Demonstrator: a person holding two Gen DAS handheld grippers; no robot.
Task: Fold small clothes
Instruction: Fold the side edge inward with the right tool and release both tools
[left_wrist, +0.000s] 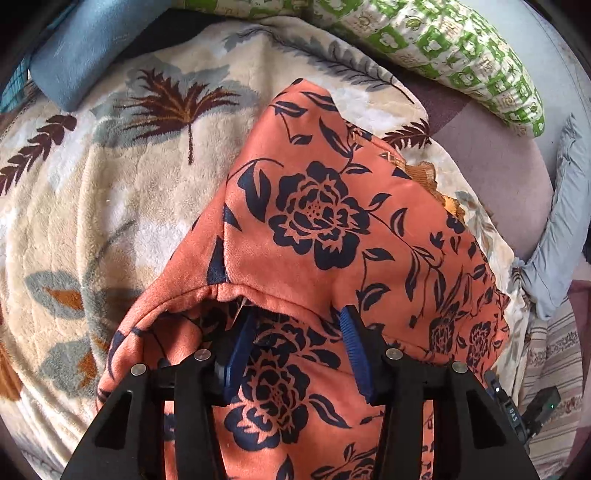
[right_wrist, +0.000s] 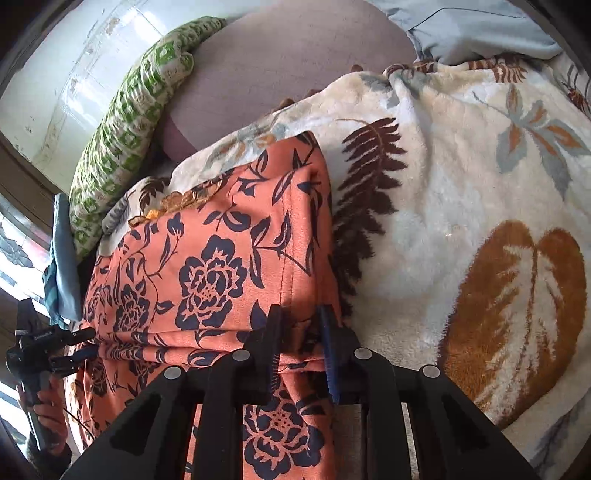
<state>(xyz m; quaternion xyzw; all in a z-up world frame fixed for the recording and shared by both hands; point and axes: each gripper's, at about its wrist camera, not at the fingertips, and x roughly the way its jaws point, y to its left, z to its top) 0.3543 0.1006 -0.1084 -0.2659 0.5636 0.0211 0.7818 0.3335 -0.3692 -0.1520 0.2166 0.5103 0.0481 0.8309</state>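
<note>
Two grippers work one orange cotton garment printed with dark navy flowers (left_wrist: 332, 221), which lies on a cream fleece blanket with brown and grey leaves (left_wrist: 110, 192) spread over a bed. The left gripper (left_wrist: 295, 332) has its fingers spread apart, a hemmed edge of the cloth draped over their tips, nothing pinched. The right gripper (right_wrist: 299, 332) has its fingers drawn close on the folded edge of the garment near its corner, and seems to be grasping that edge. Judging by the doubled layer and the straight crease along the right side, at least one fold looks made; the near part hangs loose toward the cameras, so a further fold and smoothing appear left. A green-and-white patterned pillow (right_wrist: 125, 122) lies beyond.
</note>
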